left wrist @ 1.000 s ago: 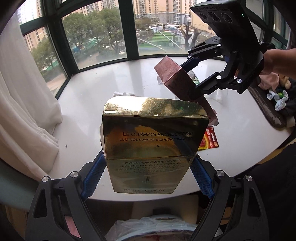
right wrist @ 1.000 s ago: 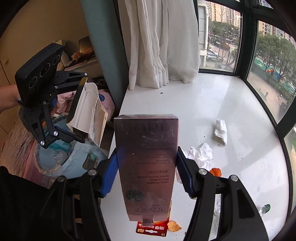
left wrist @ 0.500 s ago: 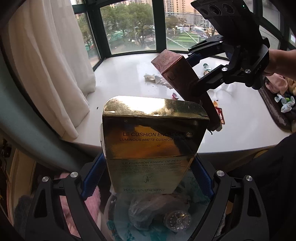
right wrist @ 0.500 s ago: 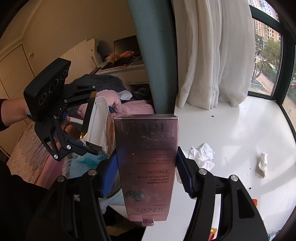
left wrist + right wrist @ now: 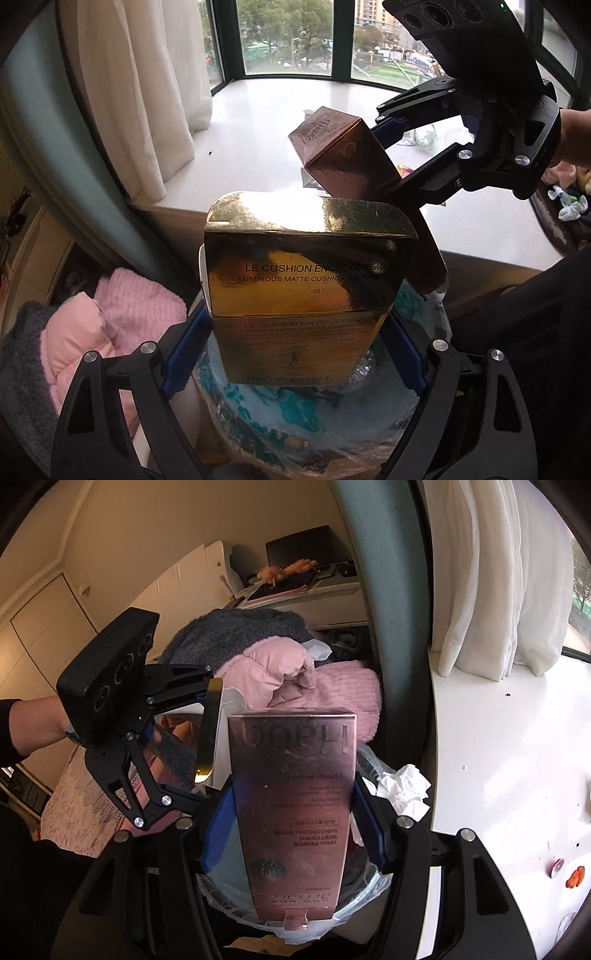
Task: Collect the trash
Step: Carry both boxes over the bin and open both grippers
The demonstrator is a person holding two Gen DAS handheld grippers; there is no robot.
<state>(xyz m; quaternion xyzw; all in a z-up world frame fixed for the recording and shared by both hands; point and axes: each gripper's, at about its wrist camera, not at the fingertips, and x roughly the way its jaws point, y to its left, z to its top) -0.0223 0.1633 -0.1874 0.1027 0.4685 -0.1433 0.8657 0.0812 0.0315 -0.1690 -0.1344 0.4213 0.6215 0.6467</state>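
The gold box stands upright between the blue pads of the left claw, which is clenched on its two sides, the printed face toward the camera and its rounded top flap folded over. Below it, seen through the claw, lies the lined trash bin holding clear plastic waste. Pink and grey bedding is piled to the left of the bin, and the white surface runs behind, under the window. To the right, the pink box sits lengthwise in the right claw, pressed on both long sides by the pads, its lettering upside down and its far end over the bin's rim. Crumpled tissue rests at the surface's edge just beside the right pad.
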